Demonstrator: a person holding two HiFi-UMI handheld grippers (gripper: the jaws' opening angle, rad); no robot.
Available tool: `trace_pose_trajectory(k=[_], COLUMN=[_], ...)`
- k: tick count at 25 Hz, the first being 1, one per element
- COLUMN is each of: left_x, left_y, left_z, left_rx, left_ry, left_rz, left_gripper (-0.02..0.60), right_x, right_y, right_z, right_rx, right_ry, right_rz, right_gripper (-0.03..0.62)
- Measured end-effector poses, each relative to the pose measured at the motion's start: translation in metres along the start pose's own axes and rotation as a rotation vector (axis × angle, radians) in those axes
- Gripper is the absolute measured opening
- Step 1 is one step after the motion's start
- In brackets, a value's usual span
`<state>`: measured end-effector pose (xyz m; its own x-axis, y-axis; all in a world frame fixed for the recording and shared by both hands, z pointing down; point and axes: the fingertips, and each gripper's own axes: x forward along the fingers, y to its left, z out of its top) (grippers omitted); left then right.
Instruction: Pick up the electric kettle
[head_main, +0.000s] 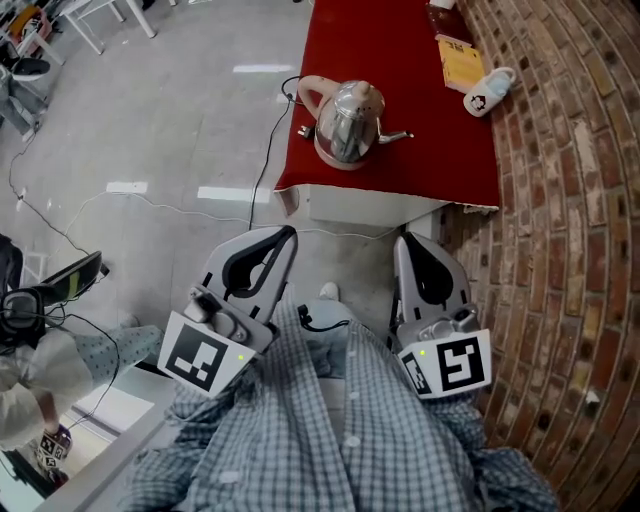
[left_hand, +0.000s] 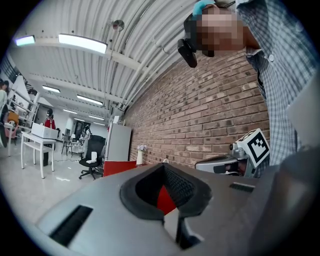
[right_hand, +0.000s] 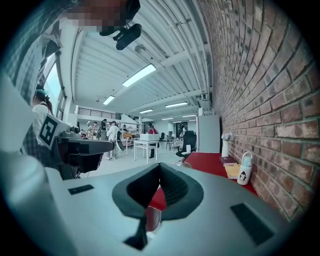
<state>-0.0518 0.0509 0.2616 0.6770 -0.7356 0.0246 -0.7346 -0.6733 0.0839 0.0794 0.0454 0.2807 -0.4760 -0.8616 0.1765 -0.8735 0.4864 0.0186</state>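
A person in a checked shirt held two grippers low in the head view, both aimed up the frame toward the electric kettle. The kettle sat apart from them, in the upper middle of the frame. It stood upright near the front left corner of a red-covered table, its pale handle to the upper left and its spout pointing right. The left gripper and the right gripper each had their jaws pressed together with nothing between them. Each gripper's own view showed only a sliver of red cloth through the gap behind the pads. Bare floor and the table's front edge lay between the tips and the kettle.

A black cord ran from the kettle's left side over the table edge and down to the floor. A yellow book and a small white bottle lay at the table's far right against the brick wall, well apart from the kettle.

The risks ahead looked plain enough. Jaws that arrived closed would likely shove the kettle instead of gripping it, and it stood close to the corner. Its rounded, polished body would probably slip between the pads, so the handle seemed the safer hold. The trailing cord could pull taut or snag on the table edge as the kettle rose, tugging it askew.
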Motion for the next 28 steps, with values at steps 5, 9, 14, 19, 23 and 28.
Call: trace_pose_trajectory(k=[5, 9, 14, 19, 23, 28], left_x=[0.021, 0.038, 0.053, 0.058, 0.062, 0.072], left_y=[0.002, 0.002, -0.001, 0.0, 0.004, 0.012], left_z=[0.002, 0.004, 0.007, 0.005, 0.002, 0.0], left_rx=[0.009, 0.02, 0.034, 0.026, 0.022, 0.025], left_ry=[-0.003, -0.008, -0.012, 0.014, 0.011, 0.004], left_rz=[0.024, 0.037, 0.04, 0.049, 0.053, 0.045], left_gripper=[0.008, 0.008, 0.008, 0.008, 0.008, 0.008], right_x=[0.01, 0.015, 0.018, 0.024, 0.026, 0.028], right_y=[-0.023, -0.039, -0.055, -0.057, -0.058, -0.067], right_z=[0.003, 0.002, 0.003, 0.002, -0.002, -0.008], right_rx=[-0.004, 0.001, 0.004, 0.015, 0.018, 0.03], right_ry=[-0.013, -0.021, -0.024, -0.022, -0.017, 0.002], right_rz=[0.018, 0.025, 0.032, 0.044, 0.046, 0.021], right_gripper=[0.006, 0.006, 0.006, 0.006, 0.006, 0.006])
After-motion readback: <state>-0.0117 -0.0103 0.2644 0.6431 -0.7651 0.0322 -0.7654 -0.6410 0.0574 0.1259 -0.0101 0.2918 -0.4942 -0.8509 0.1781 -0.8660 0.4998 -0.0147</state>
